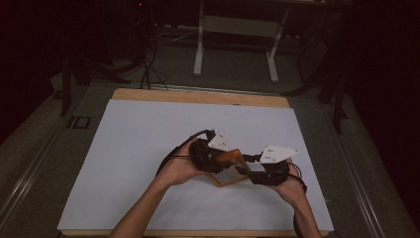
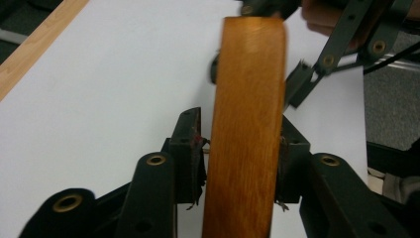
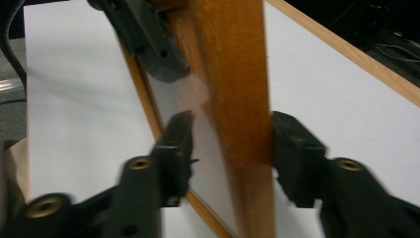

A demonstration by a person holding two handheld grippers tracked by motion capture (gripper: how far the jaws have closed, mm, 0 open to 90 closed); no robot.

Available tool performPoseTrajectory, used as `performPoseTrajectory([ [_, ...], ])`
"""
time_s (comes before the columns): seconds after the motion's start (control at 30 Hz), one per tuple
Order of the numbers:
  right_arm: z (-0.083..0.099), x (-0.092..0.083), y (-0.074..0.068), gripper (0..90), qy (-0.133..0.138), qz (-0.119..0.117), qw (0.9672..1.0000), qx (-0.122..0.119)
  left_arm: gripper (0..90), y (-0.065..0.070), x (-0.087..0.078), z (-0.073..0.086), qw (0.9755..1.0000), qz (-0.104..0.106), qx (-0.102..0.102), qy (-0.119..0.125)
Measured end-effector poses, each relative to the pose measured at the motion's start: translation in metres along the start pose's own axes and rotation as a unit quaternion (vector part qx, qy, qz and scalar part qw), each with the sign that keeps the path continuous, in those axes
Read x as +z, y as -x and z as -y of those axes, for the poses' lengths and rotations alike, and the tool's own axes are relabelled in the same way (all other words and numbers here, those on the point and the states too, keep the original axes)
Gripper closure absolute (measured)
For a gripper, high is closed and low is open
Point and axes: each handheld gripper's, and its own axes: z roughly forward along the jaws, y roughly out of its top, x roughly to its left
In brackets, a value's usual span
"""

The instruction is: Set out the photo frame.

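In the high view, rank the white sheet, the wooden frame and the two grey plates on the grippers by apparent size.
1. white sheet, by far the largest.
2. wooden frame, though the grippers hide much of it.
3. The right grey plate and left grey plate look about alike; no ranking.

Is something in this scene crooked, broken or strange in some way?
Nothing looks broken or spilled. One thing is odd: the wooden frame sits askew on the white table cover, one side tilted up between both tongs. The left tongs bracket its wooden bar. In the right gripper view, the right tongs leave a gap at one pad.
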Motion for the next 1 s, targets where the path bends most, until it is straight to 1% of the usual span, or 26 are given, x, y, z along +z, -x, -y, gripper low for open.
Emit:
performPoseTrajectory([
  [0.03,0.001,-0.002,0.001,59.8,0.001,-0.001,1.0,0.0,61.6,0.0,0.0,0.001,1.0,-0.002,-0.004,0.003],
  [0.07,0.001,-0.002,0.001,59.8,0.001,-0.001,1.0,0.0,60.2,0.0,0.0,0.001,1.0,-0.002,-0.004,0.003],
  [0.1,0.003,-0.004,0.0,62.8,0.001,-0.001,1.0,-0.003,58.4,-0.002,-0.001,0.002,0.9999,0.001,-0.01,0.008],
  [0.17,0.004,-0.006,0.0,64.7,0.0,0.001,1.0,-0.004,53.6,-0.003,-0.002,0.003,0.9996,0.001,-0.02,0.018],
  [0.23,0.005,-0.006,0.0,65.9,0.001,0.001,1.0,-0.005,49.2,-0.004,-0.005,0.006,0.9986,-0.003,-0.038,0.038],
  [0.27,0.005,-0.007,0.0,66.3,0.001,0.002,1.0,-0.005,47.7,-0.004,-0.005,0.006,0.9986,-0.003,-0.038,0.038],
  [0.3,0.006,-0.007,0.0,67.0,0.001,0.002,1.0,-0.005,46.6,-0.005,-0.01,0.01,0.9965,-0.004,-0.053,0.064],
  [0.33,0.006,-0.007,0.0,67.4,0.001,0.001,1.0,-0.005,45.6,-0.005,-0.012,0.013,0.9953,-0.005,-0.059,0.076],
  [0.37,0.006,-0.008,0.0,67.6,0.002,0.001,1.0,-0.005,45.0,-0.005,-0.015,0.016,0.9941,-0.006,-0.067,0.085],
  [0.4,0.007,-0.008,0.0,67.7,0.002,0.002,1.0,-0.006,44.5,-0.005,-0.015,0.016,0.9941,-0.006,-0.067,0.085],
  [0.43,0.007,-0.008,0.0,67.8,0.001,0.004,1.0,-0.006,43.8,-0.006,-0.021,0.023,0.9908,-0.008,-0.081,0.108],
  [0.5,0.008,-0.008,0.001,67.8,0.001,0.007,1.0,-0.005,42.8,-0.007,-0.027,0.031,0.9871,-0.021,-0.095,0.127],
  [0.53,0.008,-0.008,0.001,67.8,0.001,0.007,1.0,-0.002,42.6,-0.007,-0.03,0.035,0.985,-0.034,-0.102,0.134],
  [0.57,0.009,-0.009,0.001,67.8,0.001,0.007,1.0,0.0,42.6,-0.007,-0.034,0.04,0.9825,-0.051,-0.109,0.143],
  [0.6,0.01,-0.009,0.001,67.8,0.001,0.007,1.0,0.001,42.7,-0.008,-0.038,0.047,0.9782,-0.06,-0.121,0.158],
  [0.63,0.01,-0.009,0.001,67.8,0.001,0.007,1.0,0.001,42.7,-0.008,-0.038,0.047,0.9782,-0.06,-0.121,0.158],
  [0.67,0.011,-0.01,0.002,67.8,-0.001,0.008,1.0,0.002,42.7,-0.01,-0.042,0.056,0.9733,-0.062,-0.138,0.173],
  [0.7,0.012,-0.01,0.002,67.8,0.0,0.008,1.0,0.003,42.6,-0.011,-0.043,0.06,0.9723,-0.063,-0.144,0.173],
  [0.73,0.012,-0.011,0.002,67.8,0.0,0.008,1.0,0.002,42.3,-0.011,-0.043,0.06,0.9723,-0.063,-0.144,0.173],
  [0.77,0.013,-0.011,0.002,67.8,0.0,0.008,1.0,0.003,42.1,-0.011,-0.041,0.069,0.9713,-0.064,-0.154,0.17],
  [0.8,0.013,-0.011,0.003,67.8,0.001,0.008,1.0,0.003,41.9,-0.011,-0.04,0.073,0.9707,-0.062,-0.158,0.17],
  [0.83,0.014,-0.011,0.003,67.7,0.001,0.009,1.0,0.005,41.7,-0.01,-0.037,0.077,0.9697,-0.056,-0.164,0.172],
  [0.9,0.015,-0.011,0.003,67.8,0.003,0.009,0.9999,0.008,41.5,-0.008,-0.03,0.085,0.9684,-0.052,-0.17,0.174],
  [0.97,0.016,-0.011,0.003,67.8,0.005,0.01,0.9999,0.01,41.0,-0.006,-0.021,0.092,0.9682,-0.041,-0.173,0.176],
  [1.0,0.016,-0.011,0.003,67.7,0.006,0.01,0.9999,0.01,41.1,-0.006,-0.021,0.092,0.9682,-0.041,-0.173,0.176],
])
